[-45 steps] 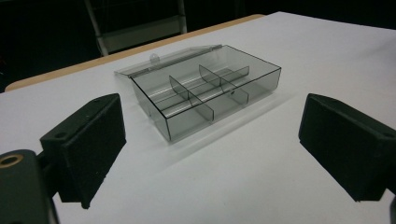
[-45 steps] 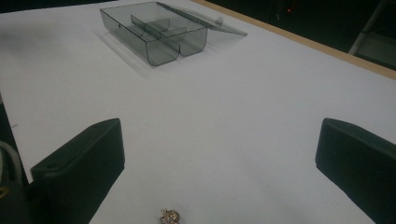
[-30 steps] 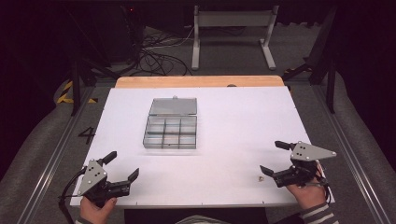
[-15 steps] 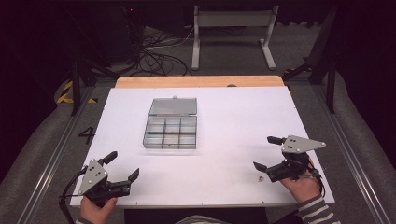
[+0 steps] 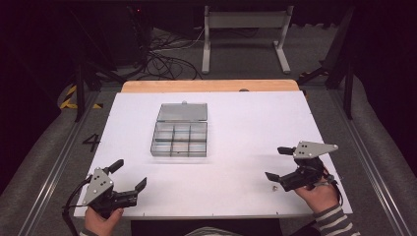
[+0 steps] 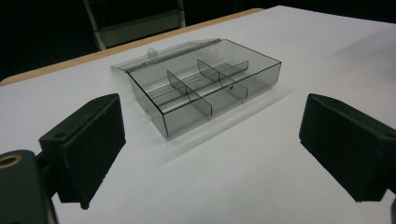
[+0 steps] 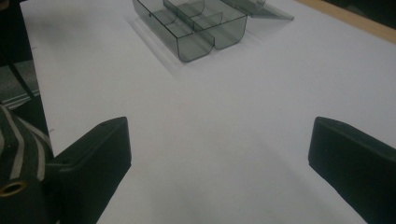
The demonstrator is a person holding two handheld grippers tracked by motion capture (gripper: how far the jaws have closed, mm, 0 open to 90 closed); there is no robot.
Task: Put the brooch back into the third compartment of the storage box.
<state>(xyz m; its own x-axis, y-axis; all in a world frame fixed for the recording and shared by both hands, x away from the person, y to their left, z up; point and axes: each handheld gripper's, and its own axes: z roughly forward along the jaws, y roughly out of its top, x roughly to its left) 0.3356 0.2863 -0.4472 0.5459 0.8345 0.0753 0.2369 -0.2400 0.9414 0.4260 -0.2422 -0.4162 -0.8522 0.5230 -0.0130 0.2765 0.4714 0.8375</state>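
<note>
- Right gripper (image 5: 278, 163) has shifted: against the earlier high view it now sits a little nearer the table's front-right corner and further in from the right edge, jaws pointing left across the board.
- Small pale part (image 5: 275, 187) lies on the white table (image 5: 236, 118) just beside the right gripper's lower jaw, apart from it. It is too small to tell what it is.
- Right jaws have just been closing a little but are spread wide; the right gripper view shows bare table between the pads (image 7: 100, 158), nothing gripped.
- Judgement: the right hand is lining up on that small part, and the pickup is not yet made.
- Left gripper (image 5: 132, 176) sits at the front-left corner, same spot and same pose as in the earlier frames. Jaws are spread, with nothing between the pads (image 6: 88, 140).
- Clear compartment box (image 5: 179, 137) stands mid-table, well apart from both grippers, with its lid (image 5: 183, 112) flipped back flat toward the far edge. Position is unchanged from earlier.
- Box compartments look empty from above and in the left gripper view.
- Judgement: the likely job is dropping the part into a box cell, so the work is at its very start. The part is tiny and lies flat on the board, so the pinch needs a low, accurate approach or it will skid away.
</note>
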